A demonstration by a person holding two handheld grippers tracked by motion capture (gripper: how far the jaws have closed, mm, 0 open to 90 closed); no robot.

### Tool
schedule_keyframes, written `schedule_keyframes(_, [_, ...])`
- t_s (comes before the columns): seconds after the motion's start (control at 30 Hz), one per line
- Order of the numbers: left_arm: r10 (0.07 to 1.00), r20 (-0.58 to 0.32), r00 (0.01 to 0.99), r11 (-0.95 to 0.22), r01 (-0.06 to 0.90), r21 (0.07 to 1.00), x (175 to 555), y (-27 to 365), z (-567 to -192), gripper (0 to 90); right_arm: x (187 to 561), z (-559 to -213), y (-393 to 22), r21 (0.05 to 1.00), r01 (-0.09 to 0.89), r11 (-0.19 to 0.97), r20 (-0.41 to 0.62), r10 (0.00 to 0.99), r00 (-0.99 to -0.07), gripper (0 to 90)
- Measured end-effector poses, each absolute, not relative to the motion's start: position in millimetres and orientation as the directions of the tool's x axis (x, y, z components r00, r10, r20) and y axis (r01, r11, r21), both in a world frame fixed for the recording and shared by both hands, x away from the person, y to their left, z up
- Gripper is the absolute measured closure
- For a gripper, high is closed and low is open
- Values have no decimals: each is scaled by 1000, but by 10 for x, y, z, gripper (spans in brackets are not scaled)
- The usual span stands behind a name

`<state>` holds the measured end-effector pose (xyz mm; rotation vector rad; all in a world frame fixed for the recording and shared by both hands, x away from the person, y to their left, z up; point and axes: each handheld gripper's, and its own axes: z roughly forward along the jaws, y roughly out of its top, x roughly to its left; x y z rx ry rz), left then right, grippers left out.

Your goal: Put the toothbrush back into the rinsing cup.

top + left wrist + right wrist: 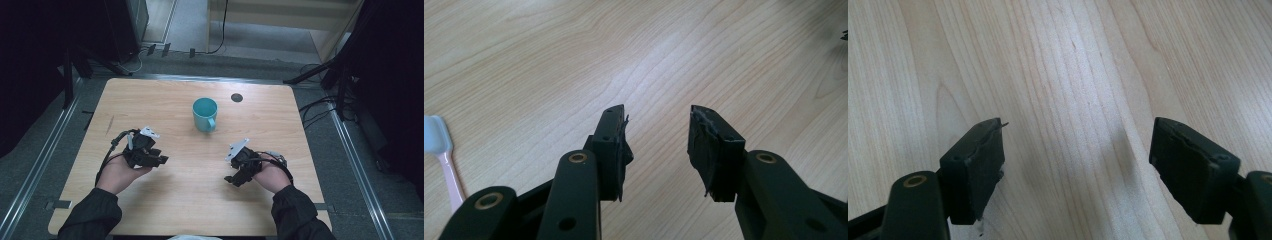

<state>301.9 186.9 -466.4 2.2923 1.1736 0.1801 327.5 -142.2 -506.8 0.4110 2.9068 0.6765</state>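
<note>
- Black jaws of our left gripper (658, 150) stand apart with nothing between them; in the left gripper view they look down on bare pale wood.
- Our right gripper (1078, 170) is spread wider still, also released, with plain wood grain under it in the right gripper view.
- From the high view, the left gripper (161, 159) and right gripper (231, 179) sit low over the near half of the table (150, 210), each pointing inward toward the other.
- At the left edge of the left gripper view lies what looks like a toothbrush (441, 155), pale blue head and pink handle, flat on the wood and just beside that gripper; we cannot make it out in the high view.
- A teal mug (205, 114) stands upright beyond both grippers, near the middle of the far half, its handle turned toward us.
- We judge the step in hand to be a reach for the toothbrush, perhaps to stand it in the mug.
- To do it well we would turn the left gripper toward the handle, straddle the handle across its narrow width, and close on the pink part rather than the head.
- Keeping the jaws level with the wood should stop the thin handle from skidding away.
- A dark round mark (237, 97) lies on the table beyond the mug, well clear of the work.
</note>
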Motion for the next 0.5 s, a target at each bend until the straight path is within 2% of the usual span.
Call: schedule_keyframes(0.5, [824, -153, 546, -417, 766, 489, 3072, 2102, -4641, 596, 3272, -5073, -1421, 445, 236, 864, -61, 292, -954, 219])
